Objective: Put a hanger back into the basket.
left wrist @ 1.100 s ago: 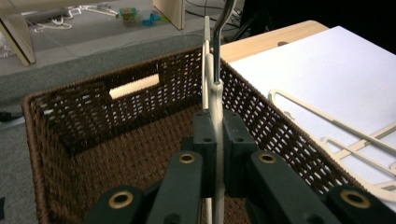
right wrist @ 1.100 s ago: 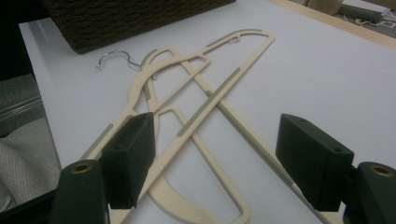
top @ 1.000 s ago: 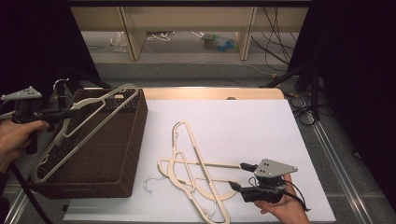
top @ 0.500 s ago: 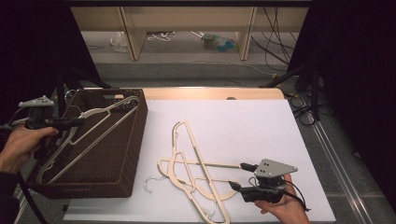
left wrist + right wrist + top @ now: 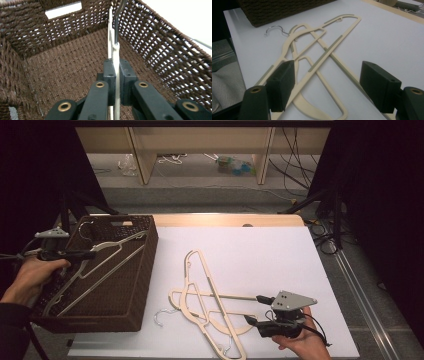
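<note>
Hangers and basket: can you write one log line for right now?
left gripper: shut on hanger, inside wicker basket | right gripper: open over hangers on table

Bright, evenly lit table, dark surroundings, slightly soft close-up views.

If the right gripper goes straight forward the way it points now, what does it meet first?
Most likely the crossed cream hangers on the white table: they lie directly before the open right gripper, partly between its jaws. Beyond them stands the basket. Depth is uncertain.
</note>
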